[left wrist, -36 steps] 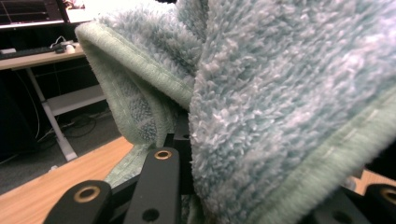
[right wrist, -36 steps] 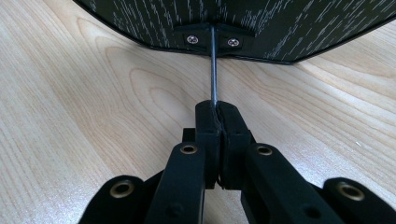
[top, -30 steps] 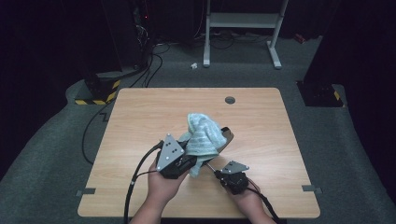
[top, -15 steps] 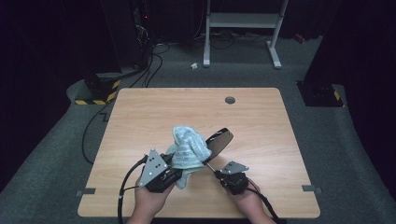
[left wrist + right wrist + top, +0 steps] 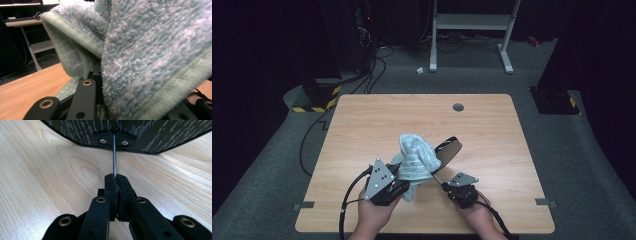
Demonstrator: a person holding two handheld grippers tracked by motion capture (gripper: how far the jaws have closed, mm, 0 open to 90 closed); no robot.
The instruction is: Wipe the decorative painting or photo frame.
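A fluffy pale blue-green towel (image 5: 414,157) is bunched up above the middle of the wooden table (image 5: 362,120). My left gripper (image 5: 402,176) is shut on its lower part; in the left gripper view the towel (image 5: 140,50) drapes over the jaws, hiding their tips. The towel rests against the left face of a black oval plate (image 5: 448,150) that tilts up off the table. The plate (image 5: 125,127) is carried on a thin metal rod (image 5: 114,155), and my right gripper (image 5: 117,178) is shut on that rod. In the high view the right gripper (image 5: 444,185) sits near the front edge.
A round cable hole (image 5: 458,107) lies near the table's far edge. Cables (image 5: 347,205) trail from both grippers off the front. Beyond the table stand a white frame (image 5: 472,25) and dark equipment on grey carpet.
My left gripper has drawn back toward the front left with the towel, sliding it down the plate and baring the plate's upper edge. The right gripper and rod have stayed put.
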